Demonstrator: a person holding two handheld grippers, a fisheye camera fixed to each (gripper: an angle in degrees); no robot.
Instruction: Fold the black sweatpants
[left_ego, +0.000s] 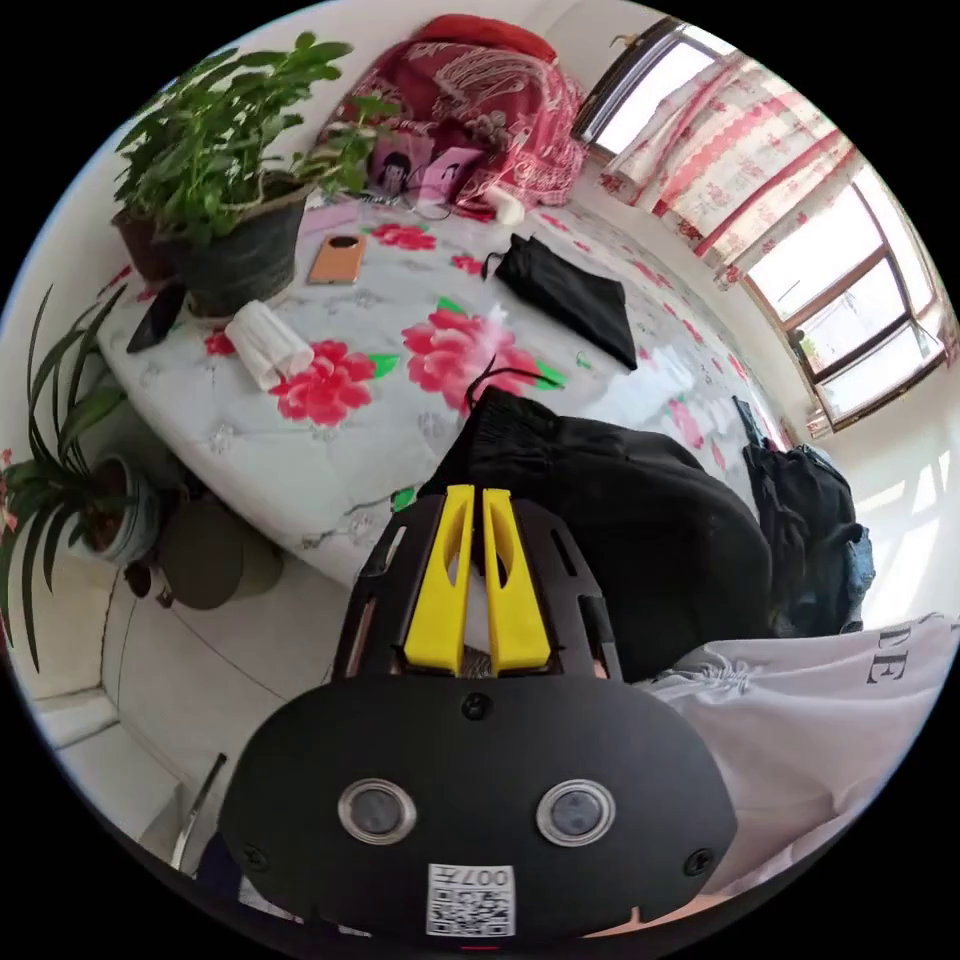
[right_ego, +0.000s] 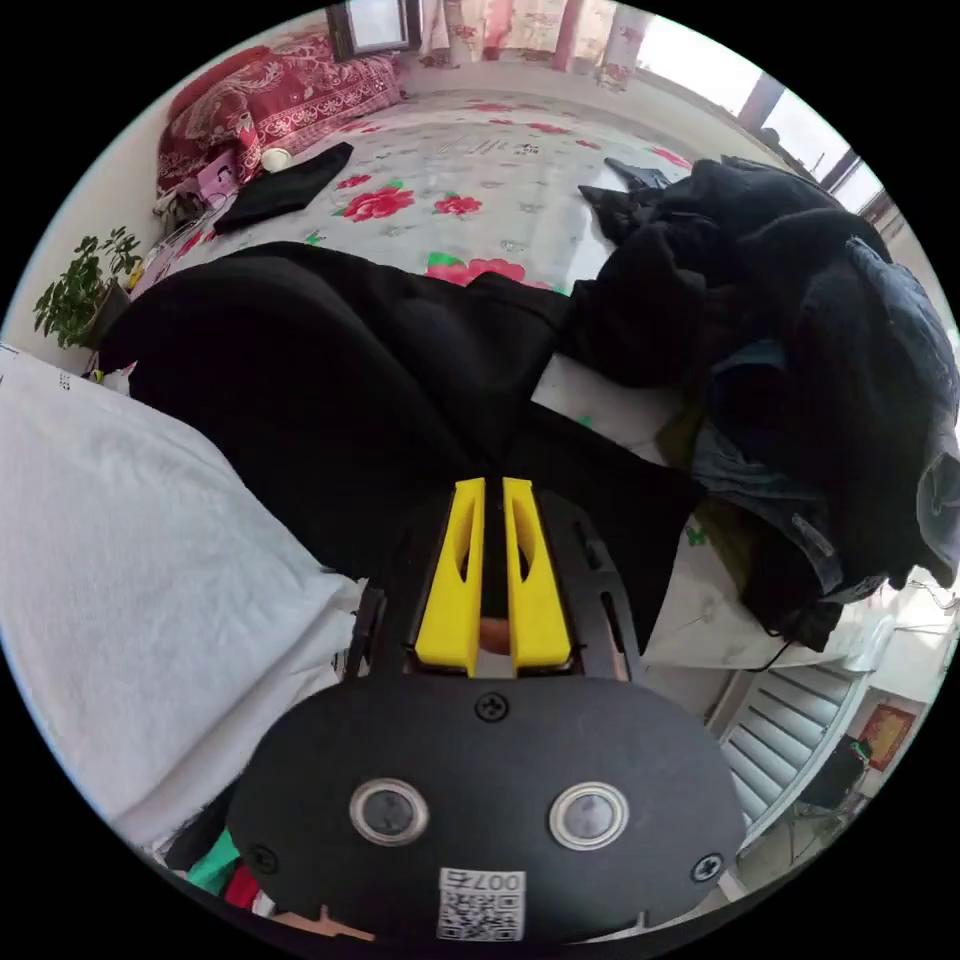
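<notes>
Left gripper (left_ego: 478, 492) jaws nearly together, clamped on black sweatpants (left_ego: 610, 510) edge; right gripper (right_ego: 493, 485) jaws likewise clamped on sweatpants fabric.

A floral-covered bed (left_ego: 400, 420) carries black sweatpants (left_ego: 620, 510) at its near edge, a folded black garment (left_ego: 570, 290) farther off, a phone (left_ego: 335, 258), a white roll (left_ego: 268, 345), and a dark clothes heap (right_ego: 800, 350).

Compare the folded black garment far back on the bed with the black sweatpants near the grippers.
The folded black garment lies flat as a compact, neat shape in mid-bed; the black sweatpants lie spread and rumpled at the bed's near edge. The garment looks much smaller in view than the sweatpants. A drawcord loops from the sweatpants' waistband. Both are black and rest on the floral bedspread.
</notes>
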